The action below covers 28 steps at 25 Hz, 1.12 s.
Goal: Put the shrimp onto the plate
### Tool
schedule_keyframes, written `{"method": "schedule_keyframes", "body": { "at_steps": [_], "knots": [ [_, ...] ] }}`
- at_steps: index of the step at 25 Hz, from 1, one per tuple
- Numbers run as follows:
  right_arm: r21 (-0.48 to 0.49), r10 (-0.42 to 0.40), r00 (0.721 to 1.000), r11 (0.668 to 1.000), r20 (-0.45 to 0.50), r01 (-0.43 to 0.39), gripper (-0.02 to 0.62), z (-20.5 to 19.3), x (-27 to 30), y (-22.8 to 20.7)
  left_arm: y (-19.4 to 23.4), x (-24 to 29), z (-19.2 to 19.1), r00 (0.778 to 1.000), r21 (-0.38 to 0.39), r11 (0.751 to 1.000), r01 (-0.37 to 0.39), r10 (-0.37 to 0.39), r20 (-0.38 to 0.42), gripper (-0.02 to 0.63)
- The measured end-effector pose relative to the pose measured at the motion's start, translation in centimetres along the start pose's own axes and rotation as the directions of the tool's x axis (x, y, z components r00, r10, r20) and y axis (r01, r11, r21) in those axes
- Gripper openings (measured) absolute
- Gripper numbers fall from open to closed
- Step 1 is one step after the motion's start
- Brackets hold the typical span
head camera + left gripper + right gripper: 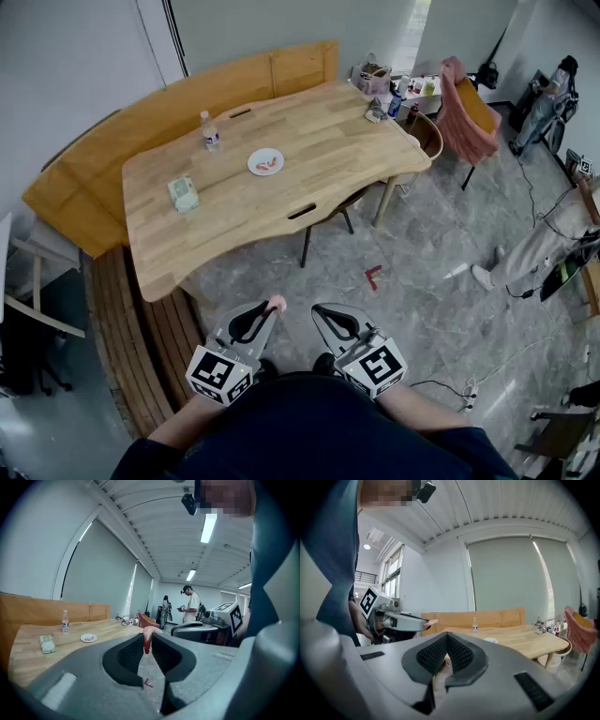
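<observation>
Shrimp [147, 632]: one, pink and curled, pinched in the clenched left tongs [270, 314] at the lower centre of the head view. It is well apart from the single plate [265, 162] on the counter [319, 187] above. It is probably light, soft and slippery, so a gentle hold at mid-body suits it. The right tongs [322, 317] are closed on nothing.

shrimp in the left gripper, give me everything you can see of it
The shrimp is small, pink and glossy, plastic-looking. It is pinched between the tips of the left hand-held gripper, its rounded end poking above the jaws, the rest hanging down between them. It is held over the floor, short of the table, touching only the jaws.
</observation>
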State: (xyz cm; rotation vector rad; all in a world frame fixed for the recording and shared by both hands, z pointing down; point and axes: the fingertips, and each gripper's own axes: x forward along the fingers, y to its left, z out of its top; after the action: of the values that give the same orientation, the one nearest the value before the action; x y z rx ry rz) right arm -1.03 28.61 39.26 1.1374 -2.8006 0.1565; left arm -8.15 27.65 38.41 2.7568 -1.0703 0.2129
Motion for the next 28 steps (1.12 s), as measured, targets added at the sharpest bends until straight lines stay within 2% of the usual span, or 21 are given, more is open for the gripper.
{"method": "schedule_keyframes", "body": {
  "at_steps": [16,28],
  "knots": [
    [0.025,0.024,0.999,0.999,0.03,-0.025,0.011,0.2,0.8,-1.7,0.5,1.5,0.1,1.0,-0.012,1.0,-0.027,0.027,-0.003,0.058],
    [0.03,0.059,0.997,0.998,0.049,-0.061,0.011,0.1,-0.2,-5.0,0.6,3.9,0.9,0.995,-0.002,0.995,-0.1,0.1,-0.002,0.058]
  ]
}}
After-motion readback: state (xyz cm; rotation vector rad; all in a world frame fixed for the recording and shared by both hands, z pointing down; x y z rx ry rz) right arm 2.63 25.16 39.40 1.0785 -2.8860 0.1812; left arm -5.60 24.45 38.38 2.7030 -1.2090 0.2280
